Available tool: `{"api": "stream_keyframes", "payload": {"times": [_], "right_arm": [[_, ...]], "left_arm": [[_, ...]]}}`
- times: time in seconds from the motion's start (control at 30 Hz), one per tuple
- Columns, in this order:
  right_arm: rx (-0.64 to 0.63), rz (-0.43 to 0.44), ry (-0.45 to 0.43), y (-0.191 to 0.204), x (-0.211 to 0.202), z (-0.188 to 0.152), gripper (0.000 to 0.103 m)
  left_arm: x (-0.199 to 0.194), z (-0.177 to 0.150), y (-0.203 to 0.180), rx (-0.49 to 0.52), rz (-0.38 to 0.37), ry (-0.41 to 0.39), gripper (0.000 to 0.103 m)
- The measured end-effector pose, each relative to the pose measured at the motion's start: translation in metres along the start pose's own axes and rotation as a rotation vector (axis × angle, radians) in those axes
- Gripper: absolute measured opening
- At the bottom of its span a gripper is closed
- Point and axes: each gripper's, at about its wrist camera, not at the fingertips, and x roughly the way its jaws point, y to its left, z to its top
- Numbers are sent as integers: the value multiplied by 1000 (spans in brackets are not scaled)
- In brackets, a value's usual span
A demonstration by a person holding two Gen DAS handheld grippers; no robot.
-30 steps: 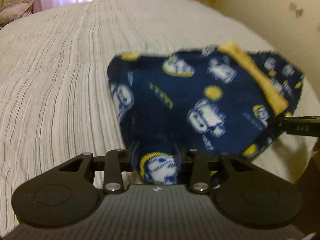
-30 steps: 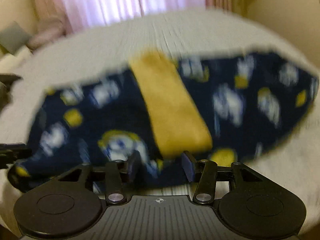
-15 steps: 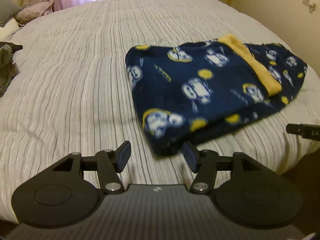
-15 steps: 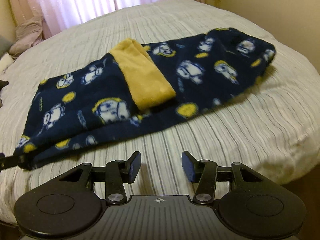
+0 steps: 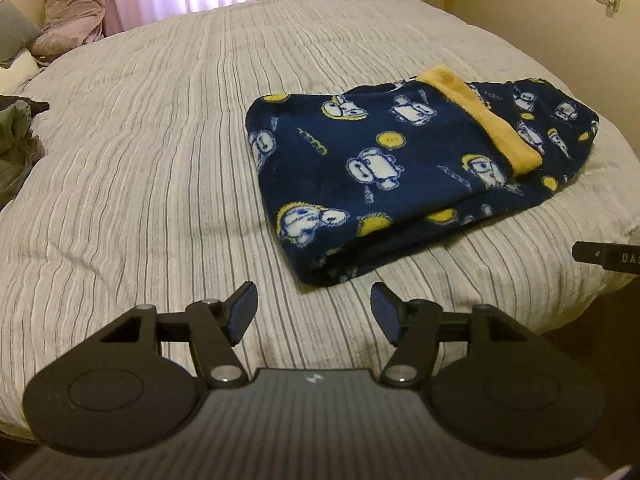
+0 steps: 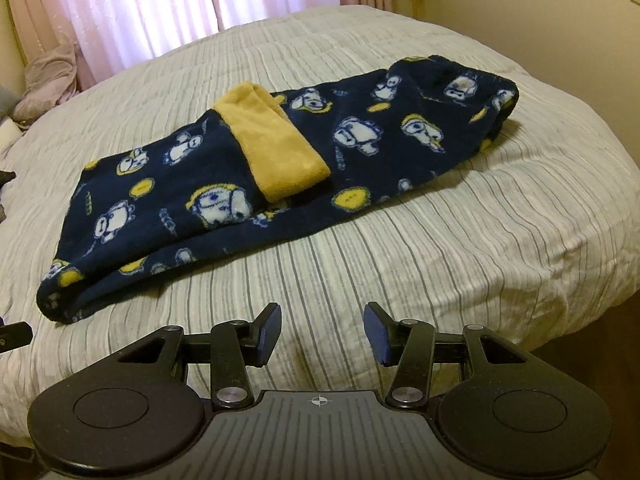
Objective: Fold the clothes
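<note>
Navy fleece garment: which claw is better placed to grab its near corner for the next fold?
Probably left: the open left claw faces the navy patterned fleece garment corner; the open right claw faces bare striped bedspread.

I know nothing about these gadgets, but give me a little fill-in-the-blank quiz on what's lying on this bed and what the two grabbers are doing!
1. The folded navy fleece garment with cartoon print lies on the ____ bedspread.
2. A ____ cuff lies folded over on top of the garment.
3. The left gripper and the right gripper both stand ____, holding nothing.
4. A crumpled pink cloth sits at the far end of the bed near the ____.

Missing words: striped; yellow; open; curtain
</note>
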Motion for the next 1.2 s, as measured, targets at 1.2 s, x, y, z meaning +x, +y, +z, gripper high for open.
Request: {"api": "stream_keyframes", "payload": {"times": [1.2], "right_arm": [[714,453,-202,-297,178,146,58]], "left_arm": [[110,83,61,-425,-332,-31,40]]}}
